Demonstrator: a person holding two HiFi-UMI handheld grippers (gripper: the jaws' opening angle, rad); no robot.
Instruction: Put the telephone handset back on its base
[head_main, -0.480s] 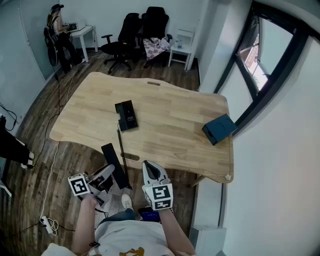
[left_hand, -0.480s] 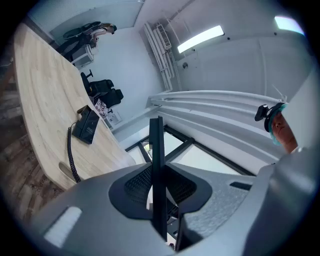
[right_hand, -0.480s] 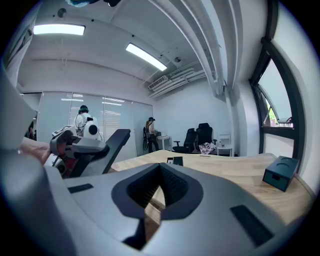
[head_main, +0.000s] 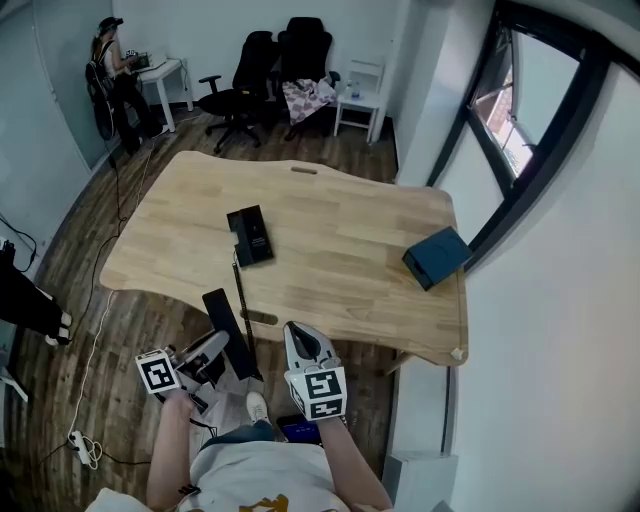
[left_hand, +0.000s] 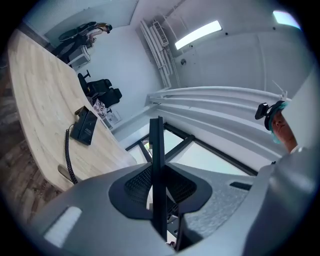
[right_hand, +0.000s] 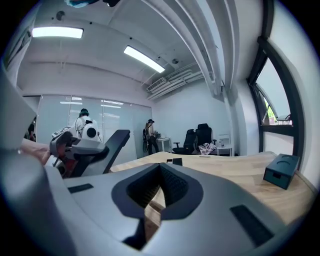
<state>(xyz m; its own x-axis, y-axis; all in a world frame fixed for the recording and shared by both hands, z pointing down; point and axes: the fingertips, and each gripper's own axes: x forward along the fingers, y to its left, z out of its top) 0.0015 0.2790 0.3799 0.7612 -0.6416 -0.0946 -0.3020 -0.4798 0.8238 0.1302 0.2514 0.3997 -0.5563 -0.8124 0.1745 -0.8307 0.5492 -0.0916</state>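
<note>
Black plastic, likely light, stiff and slick: handset (head_main: 220, 310) clamped edge-on in left gripper (head_main: 213, 348), below near edge of table (head_main: 340, 240), tethered by coiled cord (head_main: 239, 285) to base (head_main: 250, 236) mid-table. Best held mid-length, lest it pivot; expect cord tug. Right gripper (head_main: 297, 333) closed, empty, just beside.

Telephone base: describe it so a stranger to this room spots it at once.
A light wooden table fills the head view. On its left half lies the telephone base, flat and black. Unlike the blue box at the right edge, it trails a coiled cord.
</note>
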